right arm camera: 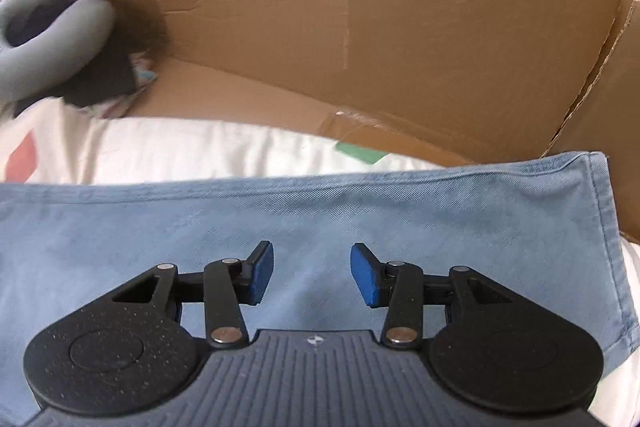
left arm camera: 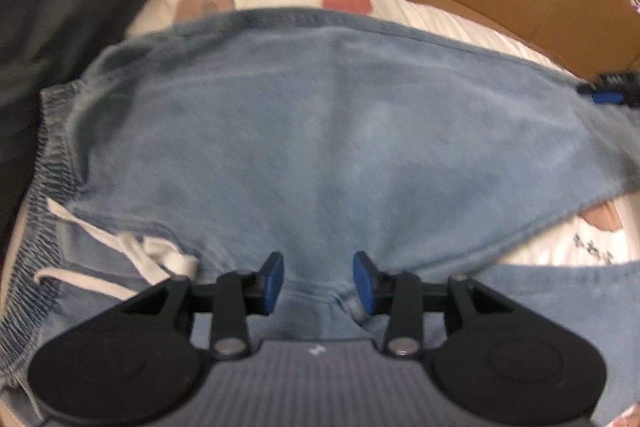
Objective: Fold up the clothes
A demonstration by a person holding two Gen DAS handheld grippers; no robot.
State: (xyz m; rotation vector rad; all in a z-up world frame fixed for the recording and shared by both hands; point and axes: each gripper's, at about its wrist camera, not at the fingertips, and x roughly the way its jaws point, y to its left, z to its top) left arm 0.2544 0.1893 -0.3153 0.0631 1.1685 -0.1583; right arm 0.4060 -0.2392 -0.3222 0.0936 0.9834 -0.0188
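Beyond blue trousers on bedsheet: cardboard wall; both hand-held grippers agape, empty.

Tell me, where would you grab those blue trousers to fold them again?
Probably at the hemmed leg end of the blue trousers, coming from above and pinching its corner edge. It lies flat with a firm stitched border and free cloth beside it. The right gripper hangs open near that end; the left gripper is open over the crotch.
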